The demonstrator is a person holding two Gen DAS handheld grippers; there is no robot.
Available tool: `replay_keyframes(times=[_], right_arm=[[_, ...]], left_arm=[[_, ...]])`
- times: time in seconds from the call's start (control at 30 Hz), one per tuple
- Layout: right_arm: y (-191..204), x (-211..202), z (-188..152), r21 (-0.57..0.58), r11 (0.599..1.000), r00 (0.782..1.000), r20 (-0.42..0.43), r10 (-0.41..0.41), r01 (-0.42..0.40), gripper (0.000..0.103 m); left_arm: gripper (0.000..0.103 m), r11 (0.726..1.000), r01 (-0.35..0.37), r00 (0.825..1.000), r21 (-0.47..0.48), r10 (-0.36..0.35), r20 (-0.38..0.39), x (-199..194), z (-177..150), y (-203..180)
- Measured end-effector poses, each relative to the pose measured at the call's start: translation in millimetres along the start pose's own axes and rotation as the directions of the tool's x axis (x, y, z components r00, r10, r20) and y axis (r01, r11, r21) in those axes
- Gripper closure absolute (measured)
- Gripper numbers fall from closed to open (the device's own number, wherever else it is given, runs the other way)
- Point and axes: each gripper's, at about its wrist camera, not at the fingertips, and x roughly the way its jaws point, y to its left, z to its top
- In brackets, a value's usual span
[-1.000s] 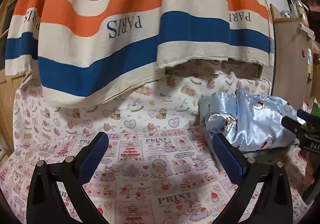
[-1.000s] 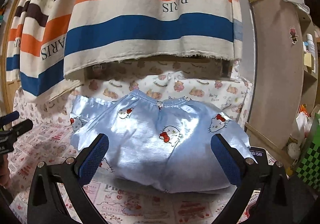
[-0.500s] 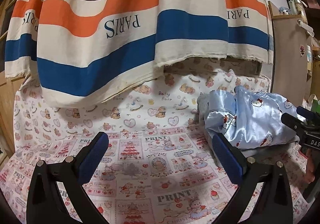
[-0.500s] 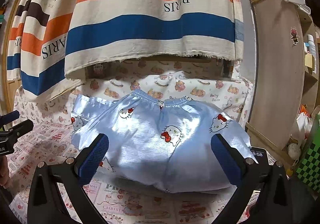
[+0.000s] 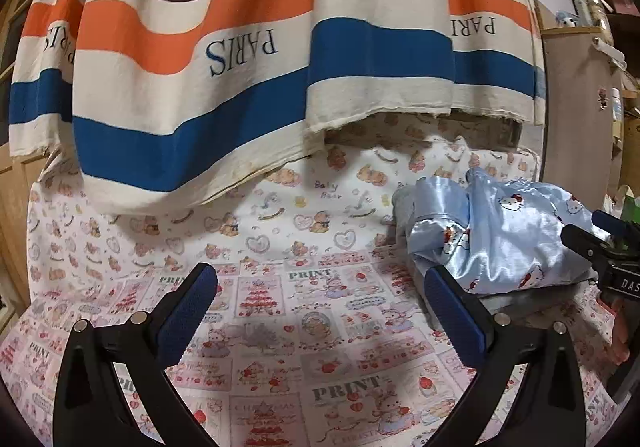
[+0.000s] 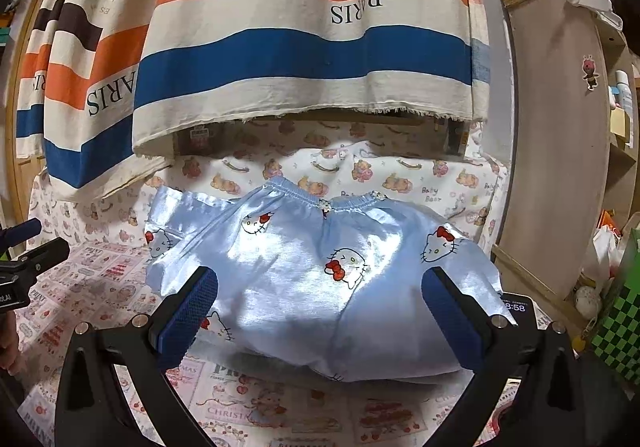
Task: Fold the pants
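The light blue satin pants (image 6: 320,271) with a cat print lie folded in a compact bundle on the patterned cloth, elastic waistband at the far side. My right gripper (image 6: 320,311) is open and empty, hovering just in front of the bundle. In the left wrist view the pants (image 5: 496,235) lie at the right. My left gripper (image 5: 320,311) is open and empty over bare cloth, left of the bundle. The right gripper's tip (image 5: 600,243) shows at the right edge there; the left gripper's tip (image 6: 32,247) shows at the left edge of the right wrist view.
A striped "PARIS" cloth (image 5: 256,59) hangs over the back of the surface. The pink printed sheet (image 5: 304,311) covers the work surface. A wooden shelf unit (image 6: 560,151) stands at the right; a phone (image 6: 518,307) lies by the pants' right edge.
Both grippers stay open. The left gripper has drifted back and slightly left, so the pants sit a little farther right and lower in its view. The right view hardly changes.
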Motion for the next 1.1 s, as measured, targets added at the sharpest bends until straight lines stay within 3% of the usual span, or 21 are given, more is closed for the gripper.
replay_keyframes(times=[0.13, 1.1], right_arm=[[0.1, 0.1, 0.0, -0.003, 1.000, 1.000, -0.002, 0.002, -0.002, 0.000], [-0.5, 0.7, 0.5, -0.002, 1.000, 1.000, -0.009, 0.001, -0.001, 0.000]], left_arm=[[0.000, 1.000, -0.008, 1.000, 0.015, 0.008, 0.028, -6.5, -0.5, -2.9], [0.000, 1.000, -0.016, 1.000, 0.003, 0.016, 0.012, -3.3, -1.3, 0.2]])
